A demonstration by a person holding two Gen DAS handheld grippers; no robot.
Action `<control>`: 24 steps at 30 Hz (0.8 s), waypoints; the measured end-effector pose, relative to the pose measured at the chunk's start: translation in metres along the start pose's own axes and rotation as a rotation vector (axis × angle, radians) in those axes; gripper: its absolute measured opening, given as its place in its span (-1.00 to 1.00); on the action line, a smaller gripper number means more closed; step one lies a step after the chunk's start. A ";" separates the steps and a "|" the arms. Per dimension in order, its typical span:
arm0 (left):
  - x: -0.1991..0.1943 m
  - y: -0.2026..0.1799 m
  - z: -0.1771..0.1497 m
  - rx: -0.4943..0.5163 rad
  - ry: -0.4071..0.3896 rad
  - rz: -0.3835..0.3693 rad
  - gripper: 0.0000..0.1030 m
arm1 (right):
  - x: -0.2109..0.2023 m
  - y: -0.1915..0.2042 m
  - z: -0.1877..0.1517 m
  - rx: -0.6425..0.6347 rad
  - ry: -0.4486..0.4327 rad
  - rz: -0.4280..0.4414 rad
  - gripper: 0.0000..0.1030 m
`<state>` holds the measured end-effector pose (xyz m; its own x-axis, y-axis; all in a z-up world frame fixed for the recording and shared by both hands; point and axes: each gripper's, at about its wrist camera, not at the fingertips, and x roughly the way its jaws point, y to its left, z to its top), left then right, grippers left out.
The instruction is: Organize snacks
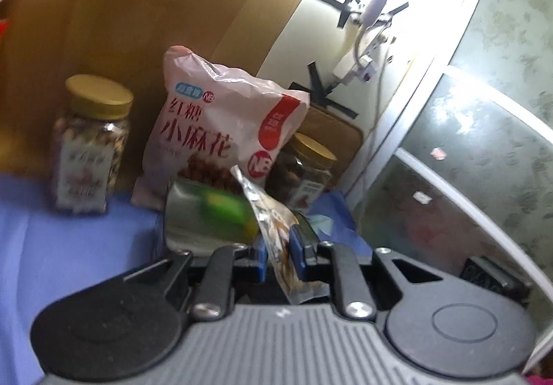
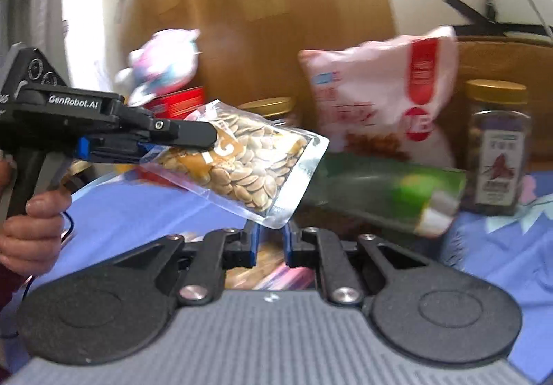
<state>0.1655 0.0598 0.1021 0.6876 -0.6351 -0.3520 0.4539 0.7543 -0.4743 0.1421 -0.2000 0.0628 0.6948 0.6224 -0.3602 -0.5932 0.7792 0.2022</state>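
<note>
I'm holding a clear pouch of pumpkin seeds [image 2: 242, 160] clamped in my left gripper [image 1: 278, 246], lifted above the blue cloth [image 2: 145, 208]. My right gripper [image 2: 269, 240] is clenched tight; what its pads are pinching is hidden. Behind, a pink snack bag [image 1: 214, 129] is leaning on the board, a gold-lidded jar of nuts [image 1: 90, 146] is standing left, a darker-filled jar [image 2: 496, 150] right, a green packet [image 2: 387, 191] lying in front.

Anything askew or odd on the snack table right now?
Nothing spilled or torn. The seed pouch hangs tilted in midair, pinched at one corner by the left gripper. The green packet slants across in front of the pink snack bag. Both jars stand upright.
</note>
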 end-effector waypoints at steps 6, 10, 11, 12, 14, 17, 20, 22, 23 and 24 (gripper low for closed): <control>0.066 0.011 0.011 0.061 0.043 0.198 -0.42 | 0.028 -0.028 0.007 0.007 0.026 -0.182 -0.41; 0.068 0.012 0.005 0.105 0.043 0.265 -0.11 | 0.013 -0.036 0.004 0.029 -0.024 -0.219 -0.07; 0.062 0.014 0.004 0.100 0.041 0.252 -0.11 | 0.007 -0.036 0.002 0.047 -0.041 -0.212 -0.07; 0.054 0.015 0.002 0.094 0.033 0.250 -0.11 | 0.002 -0.032 0.001 0.064 -0.054 -0.203 -0.07; 0.034 0.020 -0.004 0.076 0.007 0.242 -0.11 | -0.004 -0.024 -0.002 0.087 -0.057 -0.147 -0.07; 0.007 0.029 -0.013 0.043 -0.005 0.265 -0.08 | -0.002 -0.002 -0.008 0.053 -0.027 -0.055 -0.07; -0.016 0.043 -0.030 0.030 -0.004 0.360 0.02 | 0.010 0.011 -0.010 0.052 0.036 -0.014 -0.08; -0.028 0.059 -0.043 -0.026 0.013 0.375 0.03 | 0.017 0.016 -0.010 0.030 0.062 -0.015 -0.08; -0.032 0.066 -0.048 -0.060 0.023 0.376 0.03 | 0.022 0.017 -0.010 0.032 0.082 -0.023 -0.08; -0.034 0.073 -0.053 -0.089 0.030 0.379 0.03 | 0.028 0.015 -0.010 0.043 0.106 -0.023 -0.08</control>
<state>0.1453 0.1273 0.0371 0.7795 -0.3196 -0.5388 0.1191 0.9200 -0.3733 0.1484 -0.1716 0.0463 0.6600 0.5948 -0.4589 -0.5580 0.7971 0.2306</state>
